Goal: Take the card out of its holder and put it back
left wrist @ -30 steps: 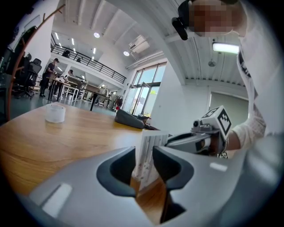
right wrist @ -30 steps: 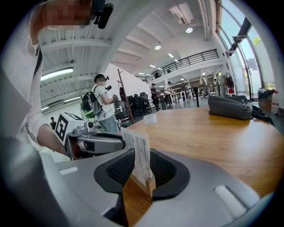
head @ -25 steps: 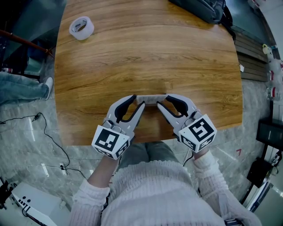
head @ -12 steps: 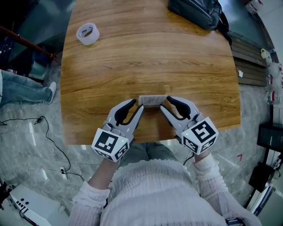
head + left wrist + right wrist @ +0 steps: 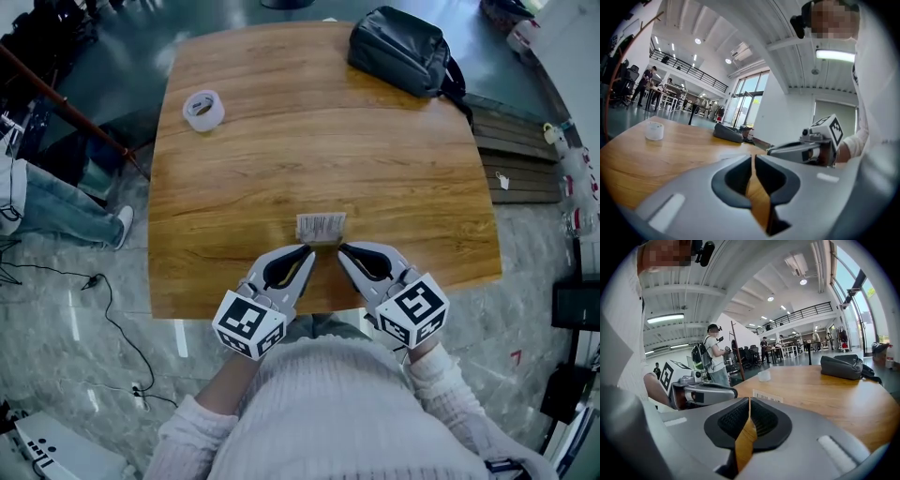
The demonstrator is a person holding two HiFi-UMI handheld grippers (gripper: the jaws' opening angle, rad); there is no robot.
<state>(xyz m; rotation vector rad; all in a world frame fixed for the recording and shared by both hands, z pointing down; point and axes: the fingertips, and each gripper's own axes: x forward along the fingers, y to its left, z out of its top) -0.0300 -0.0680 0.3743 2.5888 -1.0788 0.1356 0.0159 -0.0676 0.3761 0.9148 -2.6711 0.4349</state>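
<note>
One card lies flat on the wooden surface, just ahead of both gripper tips and touched by neither. A second ago the left gripper and right gripper flanked its ends with jaws wide. Both pairs of jaws have just been closing and now stand nearly together, empty. Farther off sit a tape roll and a bag.

Table bears tape, bag (black), card holder.
</note>
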